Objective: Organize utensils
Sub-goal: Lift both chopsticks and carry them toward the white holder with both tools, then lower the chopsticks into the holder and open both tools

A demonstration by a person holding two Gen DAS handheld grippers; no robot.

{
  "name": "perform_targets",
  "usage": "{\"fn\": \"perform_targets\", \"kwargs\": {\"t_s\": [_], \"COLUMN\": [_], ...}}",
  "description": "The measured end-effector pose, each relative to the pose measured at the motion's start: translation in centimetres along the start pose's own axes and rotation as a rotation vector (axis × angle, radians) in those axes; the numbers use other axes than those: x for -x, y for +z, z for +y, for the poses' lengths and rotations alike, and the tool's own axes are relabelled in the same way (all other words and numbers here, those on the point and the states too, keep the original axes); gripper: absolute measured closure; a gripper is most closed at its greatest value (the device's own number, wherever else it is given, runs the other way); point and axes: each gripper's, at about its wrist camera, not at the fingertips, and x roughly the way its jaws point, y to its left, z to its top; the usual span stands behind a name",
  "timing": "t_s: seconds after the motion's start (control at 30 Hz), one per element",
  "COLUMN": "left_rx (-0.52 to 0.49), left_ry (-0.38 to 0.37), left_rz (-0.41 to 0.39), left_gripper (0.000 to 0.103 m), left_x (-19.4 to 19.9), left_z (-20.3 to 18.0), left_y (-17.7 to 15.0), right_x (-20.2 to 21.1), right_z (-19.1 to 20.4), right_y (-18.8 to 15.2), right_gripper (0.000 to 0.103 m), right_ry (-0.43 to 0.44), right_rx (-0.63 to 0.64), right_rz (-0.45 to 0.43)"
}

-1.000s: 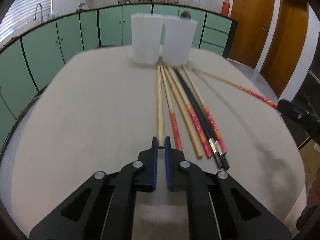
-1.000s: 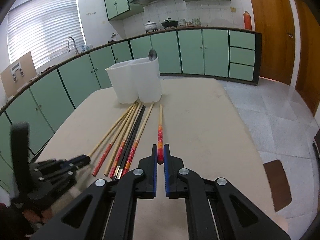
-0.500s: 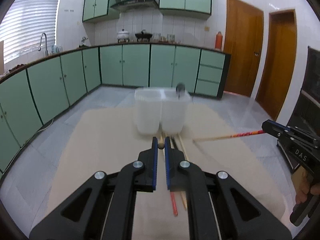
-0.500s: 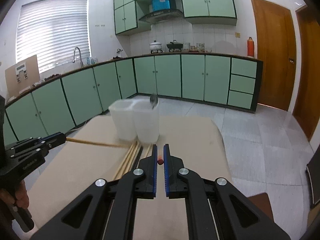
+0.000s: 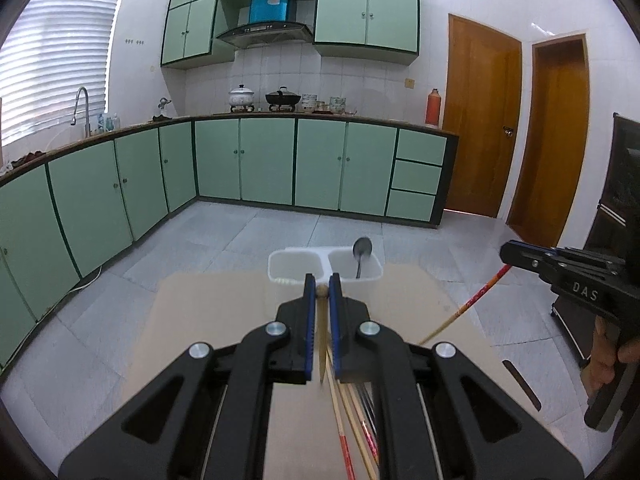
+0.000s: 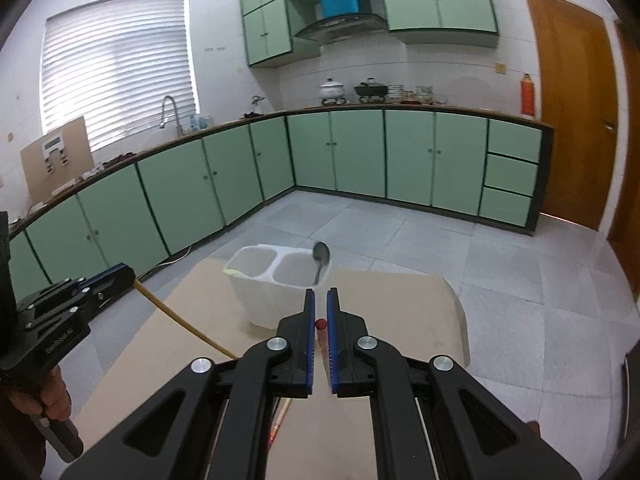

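Note:
My left gripper (image 5: 321, 280) is shut on a plain bamboo chopstick (image 5: 321, 336), lifted clear of the beige table (image 5: 208, 320). My right gripper (image 6: 321, 296) is shut on a red-ended chopstick (image 6: 321, 325), also in the air. Ahead of both stands a white two-compartment holder (image 5: 296, 264) (image 6: 256, 280) with a metal spoon (image 5: 362, 249) (image 6: 321, 255) in its right compartment. Each view shows the other gripper, the right gripper (image 5: 505, 254) and the left gripper (image 6: 130, 276), with its chopstick slanting down. Several chopsticks (image 5: 352, 420) still lie on the table below.
The table's far edge (image 6: 400, 276) lies just behind the holder, with grey tiled floor beyond. Green cabinets (image 5: 264, 164) line the back and left walls. Wooden doors (image 5: 480, 120) are at the right. A person's hand (image 5: 604, 352) grips the right handle.
Both grippers rose from table level, each lifting its chopstick off the table. The holder, seen from the side before, is now seen from above.

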Motion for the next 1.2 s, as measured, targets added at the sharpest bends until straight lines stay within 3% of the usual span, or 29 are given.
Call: {"fn": "perform_targets", "kwargs": {"t_s": [0.3,0.63,0.8,0.9,1.2], "left_rx": [0.015,-0.024,-0.052,-0.05,-0.032], "left_ry": [-0.036,-0.033,0.0,0.011,0.038], "left_rz": [-0.028,-0.199,-0.239,-0.22,-0.156], "left_gripper": [0.098,0.098,0.098,0.098,0.097], "left_x": [1.1,3.7,1.3,-1.2,-8.5], "left_z": [0.8,0.5,0.0,0.0,1.2], "left_y": [2.1,8.7,11.1,11.6,10.8], "right_x": [0.2,1.9,-0.2,-2.2,-9.7], "right_z": [0.1,0.7,1.3,1.4,1.1], "right_y": [3.3,11.9,15.8,16.5,14.3], "right_gripper": [0.098,0.098,0.098,0.098,0.098], "right_ry": [0.085,0.122,0.101,0.086,0.084], "right_rx": [0.035,0.066,0.078,0.077,0.065], "right_rz": [-0.019,-0.186,-0.252,-0.262,-0.222]}}
